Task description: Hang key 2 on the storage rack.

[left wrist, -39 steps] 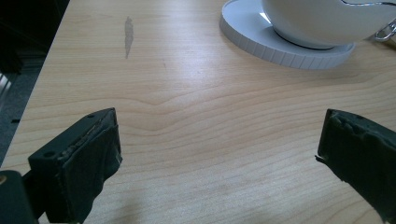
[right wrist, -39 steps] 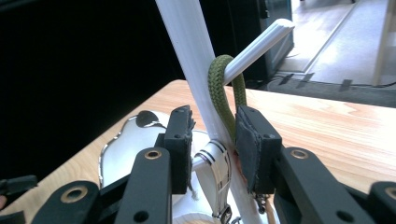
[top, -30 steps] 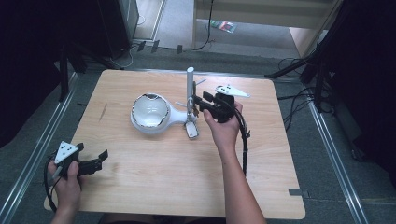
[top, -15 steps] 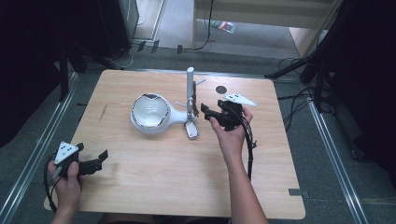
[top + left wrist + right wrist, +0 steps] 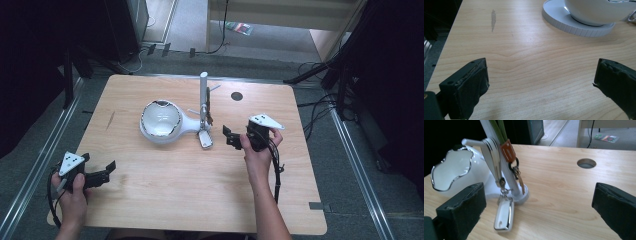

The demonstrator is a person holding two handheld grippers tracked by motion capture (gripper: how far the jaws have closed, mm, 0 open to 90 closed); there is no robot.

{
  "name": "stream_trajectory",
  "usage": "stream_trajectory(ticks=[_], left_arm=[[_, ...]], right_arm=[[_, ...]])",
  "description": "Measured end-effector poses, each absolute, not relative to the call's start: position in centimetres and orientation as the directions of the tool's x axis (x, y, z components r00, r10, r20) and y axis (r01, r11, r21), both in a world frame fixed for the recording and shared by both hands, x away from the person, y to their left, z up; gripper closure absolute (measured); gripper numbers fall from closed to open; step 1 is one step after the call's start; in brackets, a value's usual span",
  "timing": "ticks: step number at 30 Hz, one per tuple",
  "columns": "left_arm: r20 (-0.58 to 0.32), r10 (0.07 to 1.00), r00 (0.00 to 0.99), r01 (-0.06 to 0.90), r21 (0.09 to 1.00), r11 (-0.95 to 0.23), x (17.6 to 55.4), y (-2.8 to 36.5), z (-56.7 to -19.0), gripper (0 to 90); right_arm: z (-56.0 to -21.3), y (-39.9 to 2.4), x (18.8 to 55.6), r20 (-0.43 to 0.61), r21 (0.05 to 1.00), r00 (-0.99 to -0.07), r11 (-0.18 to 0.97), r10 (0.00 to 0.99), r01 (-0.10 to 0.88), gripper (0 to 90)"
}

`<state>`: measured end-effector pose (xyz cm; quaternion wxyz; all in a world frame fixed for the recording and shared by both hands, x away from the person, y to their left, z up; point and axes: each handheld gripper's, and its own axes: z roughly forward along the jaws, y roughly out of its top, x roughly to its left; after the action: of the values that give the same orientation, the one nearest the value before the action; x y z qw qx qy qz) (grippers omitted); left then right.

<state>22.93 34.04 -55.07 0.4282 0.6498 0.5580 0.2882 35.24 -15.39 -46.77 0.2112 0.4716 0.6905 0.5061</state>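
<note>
Right now the right gripper (image 5: 226,136) hangs just off the white stand (image 5: 203,100), its 2 black jaws spread as wide as they go and nothing caught between them; they have just been opening. From the right gripper view, the stand's upright post (image 5: 499,157) rises ahead and to the left of the jaws, with a cross peg (image 5: 472,142) sticking out near its top. A silver-and-white strap (image 5: 492,157) drapes down from that peg and ends in a glossy white key fob (image 5: 504,215) that lies on the wooden table (image 5: 200,190), touching the post's foot. Beside the strap an orange tag (image 5: 507,150) with a dark ring and small keys (image 5: 519,178) hangs against the post. Behind it sits the white egg-shaped bowl (image 5: 160,120) with a silver jagged rim, joined to the same base. A round hole (image 5: 237,96) shows in the table beyond the stand.

Over at the near left corner, well apart from all this, the left gripper (image 5: 102,172) is held low over bare wood, its jaws also parted and empty, pointing toward the bowl's ribbed base (image 5: 574,25).
</note>
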Motion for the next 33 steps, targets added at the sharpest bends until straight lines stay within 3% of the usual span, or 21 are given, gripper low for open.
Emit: stream_trajectory(ticks=[33], left_arm=[[-0.09, 0.974, 0.206, 0.478, 0.878, -0.02, 22.9, 33.9, -55.1, 0.0]], right_arm=[[-51.4, -23.3, 29.4, 0.144, 0.871, -0.385, 0.068, 0.912, 0.487, 0.0]])
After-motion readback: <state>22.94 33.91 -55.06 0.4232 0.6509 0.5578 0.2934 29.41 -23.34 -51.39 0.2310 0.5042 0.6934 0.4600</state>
